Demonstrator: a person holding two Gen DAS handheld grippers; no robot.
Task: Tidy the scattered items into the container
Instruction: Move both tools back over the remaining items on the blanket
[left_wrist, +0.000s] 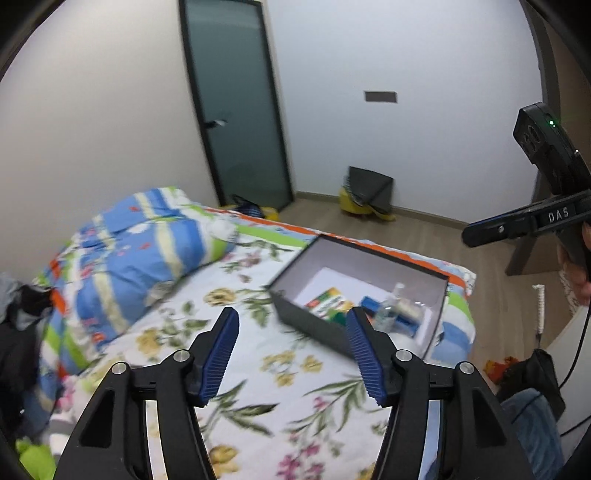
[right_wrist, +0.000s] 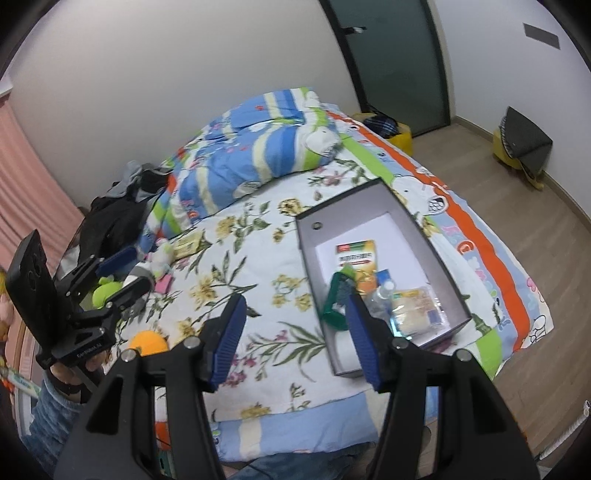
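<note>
An open grey box (right_wrist: 416, 236) lies on the flowered bedspread (right_wrist: 236, 266). It holds an orange-and-green packet (right_wrist: 355, 254), a green-handled tool (right_wrist: 333, 308), a clear bottle (right_wrist: 382, 295) and a clear-wrapped pack (right_wrist: 413, 306). My right gripper (right_wrist: 295, 301) hovers open above the bed, just left of the box, with nothing between its blue pads. Out at the left edge, my left gripper (right_wrist: 127, 275) sits over scattered toys. In the left wrist view, the left gripper (left_wrist: 291, 317) is open and empty, with the box (left_wrist: 306, 321) ahead to the right and the right gripper (left_wrist: 480, 230) beyond it.
A green plush (right_wrist: 105, 291), a pink item (right_wrist: 164, 284), a yellowish packet (right_wrist: 188, 243) and an orange ball (right_wrist: 147, 343) lie at the bed's left. A striped quilt (right_wrist: 258, 147) is bunched at the back, with dark clothes (right_wrist: 118, 218) beside it. Wooden floor lies right of the bed.
</note>
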